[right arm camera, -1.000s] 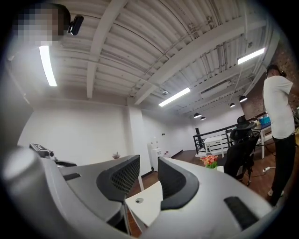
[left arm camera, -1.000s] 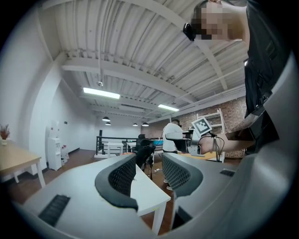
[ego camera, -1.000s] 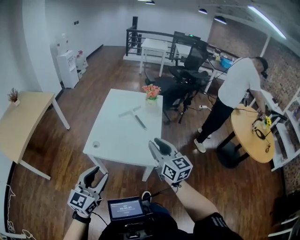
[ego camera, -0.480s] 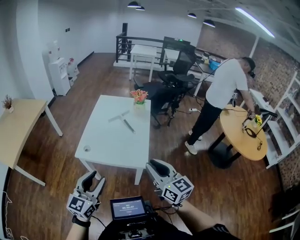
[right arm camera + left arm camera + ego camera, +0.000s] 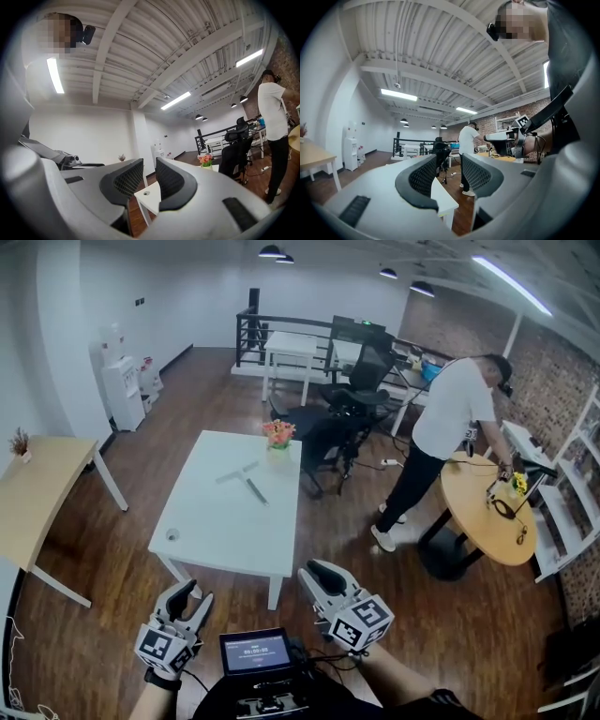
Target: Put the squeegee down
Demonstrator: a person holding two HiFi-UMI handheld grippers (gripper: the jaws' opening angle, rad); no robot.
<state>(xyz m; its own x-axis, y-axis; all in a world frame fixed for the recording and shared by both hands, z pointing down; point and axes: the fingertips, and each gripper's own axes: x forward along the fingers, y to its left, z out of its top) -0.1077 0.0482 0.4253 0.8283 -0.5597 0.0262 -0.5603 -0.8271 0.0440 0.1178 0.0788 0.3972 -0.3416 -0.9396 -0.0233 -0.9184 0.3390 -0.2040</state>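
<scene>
The squeegee [image 5: 247,482] lies flat on the white table [image 5: 216,531], toward its far side, with nothing holding it. Both grippers hang low, well short of the table's near edge. In the head view my left gripper [image 5: 185,600] stands open and empty at the lower left. My right gripper [image 5: 319,576] is beside it to the right, also empty, with a narrow gap between its jaws. In the left gripper view, the left gripper [image 5: 449,173] looks across the room. Between the jaws of the right gripper [image 5: 150,180], in its own view, shows the table's corner [image 5: 152,197].
A pot of flowers [image 5: 278,434] stands at the table's far edge and a small round object [image 5: 172,534] near its front left corner. A person [image 5: 441,427] stands at a round wooden table [image 5: 487,512]. Office chairs [image 5: 356,395] are behind; a wooden desk [image 5: 37,493] is left.
The view has pulled back from the white table and both grippers have dropped lower and nearer to the body. The squeegee has stayed put on the table.
</scene>
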